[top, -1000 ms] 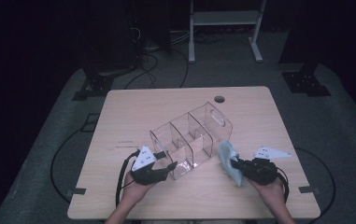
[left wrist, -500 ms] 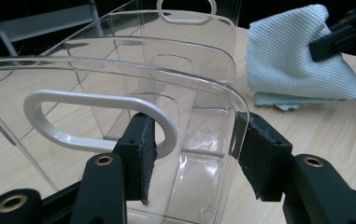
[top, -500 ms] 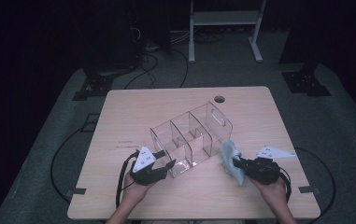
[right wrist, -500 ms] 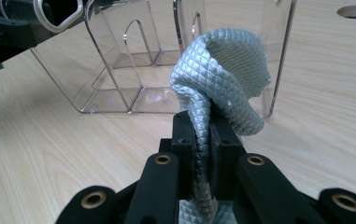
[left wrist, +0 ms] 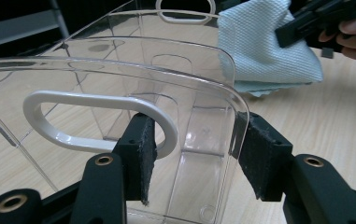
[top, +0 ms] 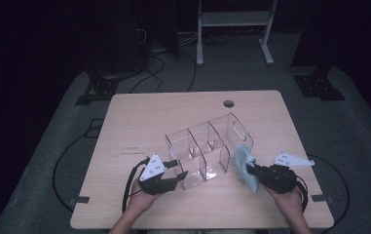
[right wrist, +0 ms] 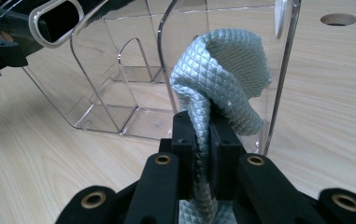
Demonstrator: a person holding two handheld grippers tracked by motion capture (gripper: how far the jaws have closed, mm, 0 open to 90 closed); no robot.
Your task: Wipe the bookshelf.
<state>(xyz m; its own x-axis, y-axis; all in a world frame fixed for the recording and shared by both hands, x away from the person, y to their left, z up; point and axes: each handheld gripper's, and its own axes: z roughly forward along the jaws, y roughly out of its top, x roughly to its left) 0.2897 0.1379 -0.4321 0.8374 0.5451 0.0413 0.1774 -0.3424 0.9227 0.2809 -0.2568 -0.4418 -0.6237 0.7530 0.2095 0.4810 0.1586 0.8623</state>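
A clear plastic organizer [top: 207, 151] with three compartments stands tilted across the middle of the table. My left gripper [top: 179, 174] is shut on its near end wall [left wrist: 119, 70]. One pad [left wrist: 140, 149] sits at the white-rimmed handle cutout and the other pad [left wrist: 259, 158] presses the wall's outer edge. The jaws have just been closing on it. My right gripper [top: 249, 169] is shut on a pale blue cloth [top: 244, 161], which bunches up above the jaws [right wrist: 222, 74] against the organizer's side wall [right wrist: 119, 93]. The cloth [left wrist: 264, 51] also shows beyond the organizer in the left gripper view.
The wooden table [top: 149, 122] has a round cable hole [top: 229, 104] near its far edge. Bare wood lies to the left of the organizer and behind it. A white metal frame [top: 231, 19] and cables stand on the dark floor beyond.
Both hands keep about the same places. The cloth stays at the organizer's right end.
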